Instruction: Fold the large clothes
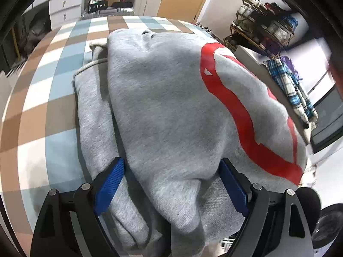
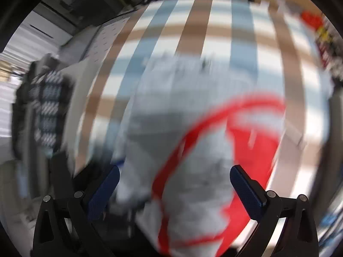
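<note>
A grey sweatshirt [image 1: 163, 107] with a red print lies folded in layers on a checked blue, brown and white bedspread [image 1: 53, 81]. My left gripper [image 1: 171, 169] is open, its blue pads [image 1: 110, 184] on either side of a bunched fold of the grey fabric at the near edge. In the right wrist view the sweatshirt [image 2: 193, 150] and bedspread [image 2: 214, 32] are motion-blurred. My right gripper [image 2: 174, 175] is open over the sweatshirt's red print, with nothing held.
A white dresser [image 1: 62, 6] and suitcases [image 1: 107, 10] stand beyond the bed. A shelf rack [image 1: 263, 25] full of items stands at the right. A blue checked cloth [image 1: 287, 85] lies on a ledge beside the bed and also shows in the right wrist view [image 2: 47, 107].
</note>
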`<state>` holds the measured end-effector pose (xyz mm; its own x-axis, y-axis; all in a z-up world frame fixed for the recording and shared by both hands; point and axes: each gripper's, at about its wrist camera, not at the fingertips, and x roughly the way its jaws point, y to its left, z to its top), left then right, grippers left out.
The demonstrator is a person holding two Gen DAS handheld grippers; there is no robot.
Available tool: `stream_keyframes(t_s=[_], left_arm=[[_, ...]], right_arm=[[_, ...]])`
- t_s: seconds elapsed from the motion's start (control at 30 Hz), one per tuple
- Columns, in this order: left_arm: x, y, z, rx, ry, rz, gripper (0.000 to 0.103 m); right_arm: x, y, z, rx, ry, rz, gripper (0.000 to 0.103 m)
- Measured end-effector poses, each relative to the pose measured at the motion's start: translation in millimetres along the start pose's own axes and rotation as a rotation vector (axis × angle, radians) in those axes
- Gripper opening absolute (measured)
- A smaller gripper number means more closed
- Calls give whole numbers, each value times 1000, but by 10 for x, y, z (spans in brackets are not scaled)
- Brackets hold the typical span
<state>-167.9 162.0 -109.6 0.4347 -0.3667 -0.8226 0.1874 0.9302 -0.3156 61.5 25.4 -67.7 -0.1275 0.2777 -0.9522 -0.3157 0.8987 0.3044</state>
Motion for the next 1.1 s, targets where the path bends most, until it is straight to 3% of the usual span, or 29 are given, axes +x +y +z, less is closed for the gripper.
stream_keyframes(t_s=[0.1,0.17,0.27,0.4,0.53,0.67,0.9,1.0,1.1], left_arm=[[-7,-31,-12,-12,1,2,85],[4,-61,-19,-5,2,8,85],[8,-60,-17,-1,2,16,85],[-1,-3,-20,-29,-5,-11,86],[-26,6,-51,-36,-12,-13,86],[-34,25,-62,-46,-12,-19,85],[-99,33,-50,-55,-2,-31,86],[-305,171,-44,-105,-45,-124,86],[-545,429,-17,-174,-107,-145,86]], right_arm=[[188,-250,-395,87,60,197,103],[303,-433,-507,107,0,253,103],[362,-696,-553,241,-102,421,103],[201,-616,-651,230,-155,405,103],[-130,-435,-939,160,-136,490,103],[76,-405,-1128,155,-67,438,103],[688,-550,-1157,279,-66,542,103],[623,-438,-1213,244,-98,505,103],[414,-457,-1332,240,-155,583,103]])
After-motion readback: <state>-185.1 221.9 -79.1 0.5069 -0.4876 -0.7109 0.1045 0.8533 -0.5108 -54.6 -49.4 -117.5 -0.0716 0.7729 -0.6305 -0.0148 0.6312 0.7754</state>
